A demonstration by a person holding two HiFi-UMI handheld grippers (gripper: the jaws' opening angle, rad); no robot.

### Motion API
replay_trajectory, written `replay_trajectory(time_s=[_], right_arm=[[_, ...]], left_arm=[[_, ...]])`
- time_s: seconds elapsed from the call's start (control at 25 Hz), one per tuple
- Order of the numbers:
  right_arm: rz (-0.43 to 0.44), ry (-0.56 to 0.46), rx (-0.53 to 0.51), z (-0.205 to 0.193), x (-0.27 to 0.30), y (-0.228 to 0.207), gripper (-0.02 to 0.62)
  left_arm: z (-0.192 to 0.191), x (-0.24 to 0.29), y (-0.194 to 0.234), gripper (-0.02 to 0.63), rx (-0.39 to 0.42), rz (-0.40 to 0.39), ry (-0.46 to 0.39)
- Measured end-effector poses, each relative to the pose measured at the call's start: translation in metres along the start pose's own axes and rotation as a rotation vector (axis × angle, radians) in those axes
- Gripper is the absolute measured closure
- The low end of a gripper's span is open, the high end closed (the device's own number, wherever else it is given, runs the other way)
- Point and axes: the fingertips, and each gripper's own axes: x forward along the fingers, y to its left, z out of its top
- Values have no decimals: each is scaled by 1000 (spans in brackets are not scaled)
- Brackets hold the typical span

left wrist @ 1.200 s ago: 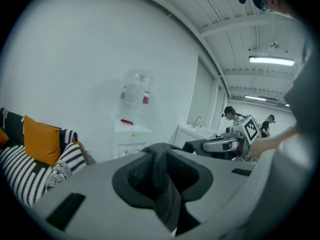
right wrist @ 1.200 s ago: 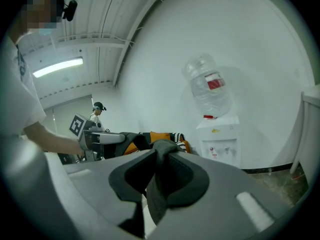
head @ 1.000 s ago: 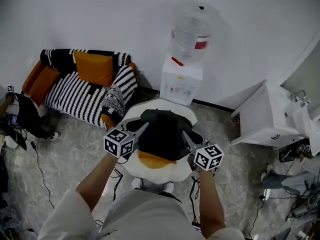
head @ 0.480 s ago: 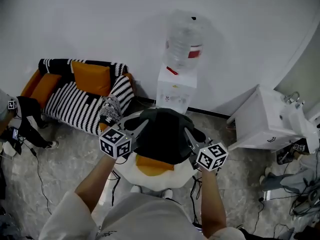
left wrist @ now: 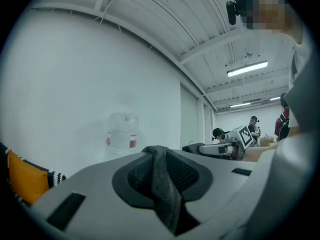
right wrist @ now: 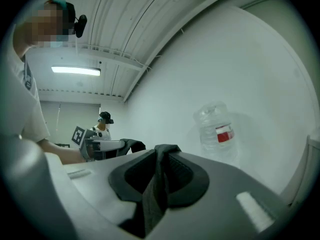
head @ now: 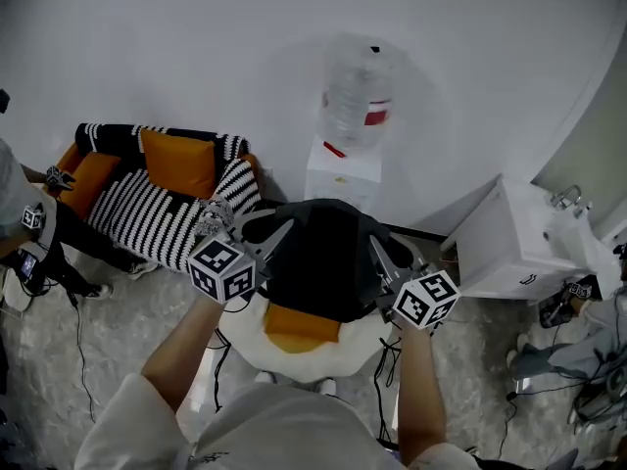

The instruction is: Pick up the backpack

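Far left, along the wall: one black-and-white striped sofa (head: pixel 147 204) is seen, with two orange cushions (head: pixel 181 160) laid on it; one person (head: pixel 20 228) is cut off by the frame edge beside it.
Left gripper (head: pixel 276 233): its two jaws are drawn nearly together and clamped on one grey strap, the left-hand strap (left wrist: pixel 162 184), which is pinched between the pads.
Backpack: one black backpack (head: pixel 328 262) is held up between the two grippers, by one strap at each side, over the seat cushion.
Seat cushion: one white, egg-shaped seat cushion (head: pixel 313 355) with one orange patch (head: pixel 294 326) is seen below the backpack; whether the two touch cannot be told.
Water dispenser: one white water dispenser (head: pixel 343 169) is stood against the wall behind the backpack, topped by one clear bottle (head: pixel 358 91) with a red label.
Right gripper (head: pixel 382 258): its two jaws are likewise nearly closed, gripped on the right-hand strap (right wrist: pixel 155 194).
Far right: one white cabinet (head: pixel 509 248) is set near the wall.
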Motion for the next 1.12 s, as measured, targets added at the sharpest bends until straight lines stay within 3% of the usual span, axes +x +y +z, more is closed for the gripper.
replay_trajectory(time_s=[0.4, 1.12], right_arm=[[10, -50, -33, 33, 1, -1, 541], [16, -51, -34, 31, -3, 3, 548]], left_arm=[[35, 9, -2, 538, 31, -19, -65], [33, 6, -2, 538, 17, -18, -79]])
